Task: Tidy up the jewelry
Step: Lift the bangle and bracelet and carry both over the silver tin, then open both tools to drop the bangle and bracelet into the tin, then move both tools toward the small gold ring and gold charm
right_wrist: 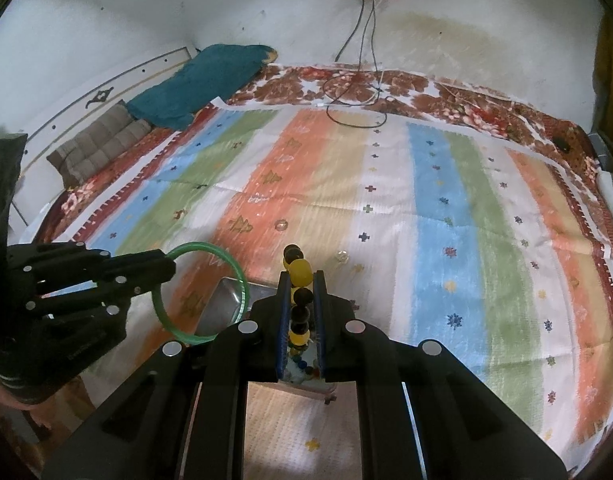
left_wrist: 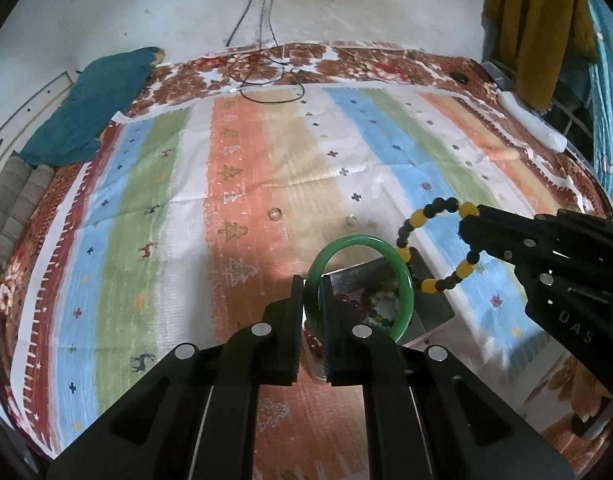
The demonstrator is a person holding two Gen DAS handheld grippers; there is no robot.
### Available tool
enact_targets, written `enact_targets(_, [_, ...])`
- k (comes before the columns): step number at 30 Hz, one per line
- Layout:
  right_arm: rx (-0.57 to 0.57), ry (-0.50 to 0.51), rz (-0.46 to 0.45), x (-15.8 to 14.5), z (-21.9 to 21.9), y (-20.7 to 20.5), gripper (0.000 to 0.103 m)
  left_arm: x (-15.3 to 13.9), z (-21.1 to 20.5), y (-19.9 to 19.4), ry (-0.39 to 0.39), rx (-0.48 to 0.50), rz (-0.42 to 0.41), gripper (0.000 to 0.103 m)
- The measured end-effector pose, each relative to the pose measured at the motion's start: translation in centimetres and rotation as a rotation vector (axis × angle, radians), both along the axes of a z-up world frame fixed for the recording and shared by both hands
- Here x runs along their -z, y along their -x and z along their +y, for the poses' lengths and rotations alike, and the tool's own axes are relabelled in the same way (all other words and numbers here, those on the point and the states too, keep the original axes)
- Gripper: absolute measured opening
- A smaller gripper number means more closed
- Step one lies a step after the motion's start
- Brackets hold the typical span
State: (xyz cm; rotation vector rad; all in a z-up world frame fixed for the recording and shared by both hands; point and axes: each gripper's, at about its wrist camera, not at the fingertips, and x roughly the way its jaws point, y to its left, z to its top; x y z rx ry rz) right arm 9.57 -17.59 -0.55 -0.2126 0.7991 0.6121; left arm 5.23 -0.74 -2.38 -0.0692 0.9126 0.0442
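Observation:
My left gripper (left_wrist: pixel 311 280) is shut on a green jade bangle (left_wrist: pixel 402 276) and holds it upright above a metal tray (left_wrist: pixel 434 304) that holds several beaded bracelets. My right gripper (right_wrist: pixel 300 280) is shut on a yellow-and-black bead bracelet (right_wrist: pixel 299 270), also held above the tray (right_wrist: pixel 222 304). In the left wrist view the right gripper (left_wrist: pixel 472 224) comes in from the right with the bead bracelet (left_wrist: pixel 438 248) hanging from it. In the right wrist view the left gripper (right_wrist: pixel 168 266) comes in from the left with the bangle (right_wrist: pixel 240 280).
A striped cloth (left_wrist: pixel 266 168) covers the bed. Two small clear rings (left_wrist: pixel 274 214) (left_wrist: pixel 351 221) lie on it beyond the tray. A teal pillow (left_wrist: pixel 94 104) sits at the far left, black cables (left_wrist: pixel 266 76) at the far edge, a white object (left_wrist: pixel 534 124) at the right.

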Motion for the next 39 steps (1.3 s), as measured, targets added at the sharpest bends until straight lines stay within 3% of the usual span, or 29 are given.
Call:
enact_targets(3, [0.014, 0.016, 0.03, 0.5, 0.0, -0.5, 0.019, 0.7, -0.3, -0.5, -0.017, 0.0, 0.035, 0.013])
enact_targets(4, [0.024, 0.019, 0.037, 0.6, -0.2, -0.6, 0.03, 0.8, -0.4, -0.5, -0.032, -0.009, 0.039, 0.016])
enact_targets(5, [0.038, 0.022, 0.044, 0.7, -0.3, -0.8, 0.034, 0.8, -0.3, -0.5, -0.041, -0.017, 0.041, 0.016])
enact_targets(9, [0.082, 0.018, 0.057, 0.7, -1.1, -1.3, 0.035, 0.6, 0.6, -0.4, -0.033, -0.054, 0.036, 0.017])
enact_targets(18, [0.104, 0.023, 0.08, 1.0, -1.3, -2.2, 0.045, 0.6, 1.3, -0.6, -0.002, -0.073, 0.041, 0.035])
enact_targets(20, [0.102, 0.025, 0.087, 1.1, -1.2, -2.5, 0.046, 0.7, 1.6, -0.7, 0.01, -0.079, 0.044, 0.043])
enact_targets(27, [0.094, 0.028, 0.12, 1.5, -0.9, -3.3, 0.053, 0.7, 3.3, -1.6, 0.066, -0.134, 0.05, 0.052])
enact_targets(39, [0.082, 0.066, 0.128, 2.0, 0.6, -4.6, 0.061, 0.5, 3.7, -3.7, 0.028, -0.149, 0.056, 0.065])
